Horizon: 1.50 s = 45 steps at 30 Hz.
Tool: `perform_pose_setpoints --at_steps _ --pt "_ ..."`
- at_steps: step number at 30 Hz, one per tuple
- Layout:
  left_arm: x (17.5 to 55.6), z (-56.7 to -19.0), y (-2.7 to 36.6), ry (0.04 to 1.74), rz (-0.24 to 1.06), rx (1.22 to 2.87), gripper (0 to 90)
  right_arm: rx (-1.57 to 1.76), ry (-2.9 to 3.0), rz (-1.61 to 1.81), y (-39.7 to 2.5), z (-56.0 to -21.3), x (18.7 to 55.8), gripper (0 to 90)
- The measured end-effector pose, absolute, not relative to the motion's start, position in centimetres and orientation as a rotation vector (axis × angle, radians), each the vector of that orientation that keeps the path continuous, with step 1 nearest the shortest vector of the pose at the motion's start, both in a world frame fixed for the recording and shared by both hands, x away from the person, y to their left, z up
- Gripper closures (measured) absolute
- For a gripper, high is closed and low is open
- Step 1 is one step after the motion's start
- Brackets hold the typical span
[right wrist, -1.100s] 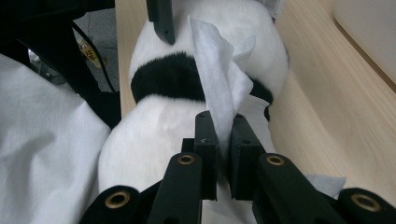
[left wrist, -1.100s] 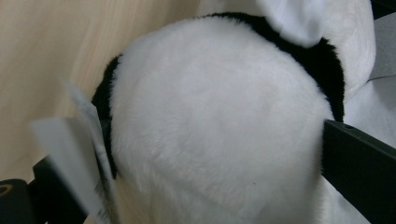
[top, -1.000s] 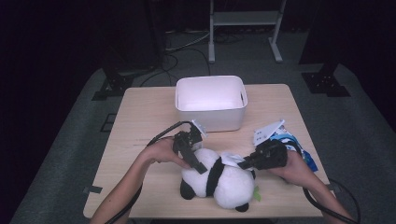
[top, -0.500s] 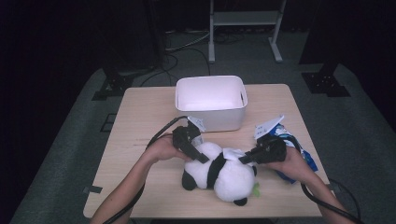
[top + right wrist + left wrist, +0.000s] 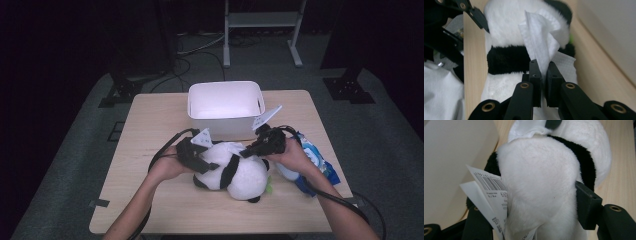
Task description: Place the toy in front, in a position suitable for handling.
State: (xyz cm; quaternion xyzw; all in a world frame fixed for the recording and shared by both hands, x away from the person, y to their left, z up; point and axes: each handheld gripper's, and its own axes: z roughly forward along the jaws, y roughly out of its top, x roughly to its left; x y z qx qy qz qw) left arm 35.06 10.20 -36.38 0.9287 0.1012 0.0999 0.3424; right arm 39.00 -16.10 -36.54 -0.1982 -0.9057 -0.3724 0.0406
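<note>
The panda [image 5: 235, 172] lies at centre low in the high view on the worktop [image 5: 150, 130], just below the white bin [image 5: 225, 102]. The left gripper [image 5: 534, 220] is clamped around its white plush, beside a barcode tag [image 5: 491, 192]. The right gripper [image 5: 543, 75] pinches a white wipe [image 5: 539, 40] over the panda.

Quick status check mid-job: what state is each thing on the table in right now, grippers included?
Plush panda: lying on the table, clamped at one end.
Left gripper: jaws shut on the plush panda.
Right gripper: jaws shut on the white wipe.
White wipe: crumpled, held against the panda.
White bin: upright, open-topped, looks empty.
Wipes pack: lying by the right hand.
</note>
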Motion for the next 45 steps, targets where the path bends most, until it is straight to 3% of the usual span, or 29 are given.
perform_pose_setpoints --at_steps 3,12,21,27,31,40,45 --pt "33.9 -36.5 10.7 0.295 0.245 2.388 31.8 -0.577 -2.761 -1.158 -15.8 -37.0 38.0 84.7" --pt "32.7 -35.2 11.5 0.383 0.038 2.372 13.5 -0.451 -2.851 -1.155 -14.7 -36.8 33.8 84.7" --pt "33.2 -34.2 10.9 0.390 0.030 2.406 2.0 -0.398 -2.858 -1.192 -14.8 -36.7 32.5 84.6" --pt "33.5 -35.1 11.0 0.414 -0.048 2.422 1.4 -0.341 -2.864 -1.185 -14.6 -36.4 31.6 84.5" --pt "32.8 -35.3 11.5 0.379 -0.036 2.399 10.7 -0.308 -2.857 -1.195 -13.8 -35.9 31.4 84.6" --pt "31.2 -35.7 12.3 0.363 0.013 2.393 11.5 -0.214 -2.855 -1.241 -9.8 -33.9 31.8 84.7" --pt "31.0 -36.0 12.6 0.375 0.025 2.375 12.2 -0.226 -2.854 -1.209 -9.8 -33.9 32.2 84.6"
